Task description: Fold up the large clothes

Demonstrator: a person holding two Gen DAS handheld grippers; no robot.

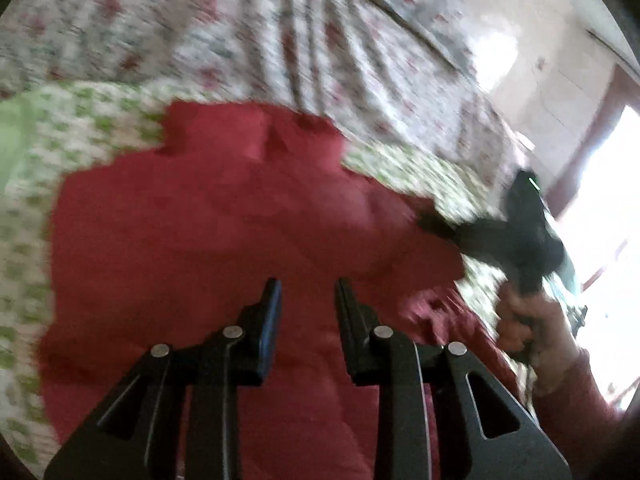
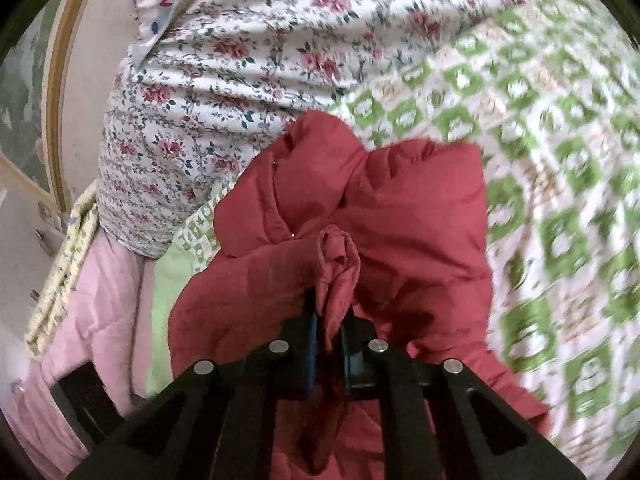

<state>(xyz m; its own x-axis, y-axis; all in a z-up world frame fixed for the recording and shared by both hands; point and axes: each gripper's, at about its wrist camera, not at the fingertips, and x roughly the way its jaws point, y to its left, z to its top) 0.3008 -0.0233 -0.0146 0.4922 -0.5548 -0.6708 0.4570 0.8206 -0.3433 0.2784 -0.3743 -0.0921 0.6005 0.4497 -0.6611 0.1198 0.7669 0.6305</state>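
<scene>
- The red padded jacket [image 1: 224,216] lay spread on the green-and-white patterned bedcover [image 2: 560,200], with the rose-print quilt [image 2: 248,52] bunched beyond it on the bed.
- The left tongs [image 1: 308,292] were spread apart and held nothing; they hung just above the middle of the jacket, seemingly apart from the cloth.
- The right tongs [image 2: 332,320] were pressed together on a gathered fold of the jacket, the red cloth bulging up between the fingers and rising from the bedcover.
- In the left view the right tongs showed at the jacket's right edge, gripped by the person's hand [image 1: 528,320], though blur hid the detail.
- Likely step: carrying one side or sleeve of the jacket across the body for a fold.
- Risk: the pinch caught a thick wad, not a clean edge, so the slick padded cloth could slip out partway and drop crooked.
- Risk: with the left tongs free, nothing pinned the body of the jacket; a pull by the right could drag the whole garment across the bedcover instead of folding it.
- Risk: the puffy filling might spring the fold back open once released.
- Writing: no brand, label or readable text showed on the jacket or the bedding; motion blur would have hidden any small print.
</scene>
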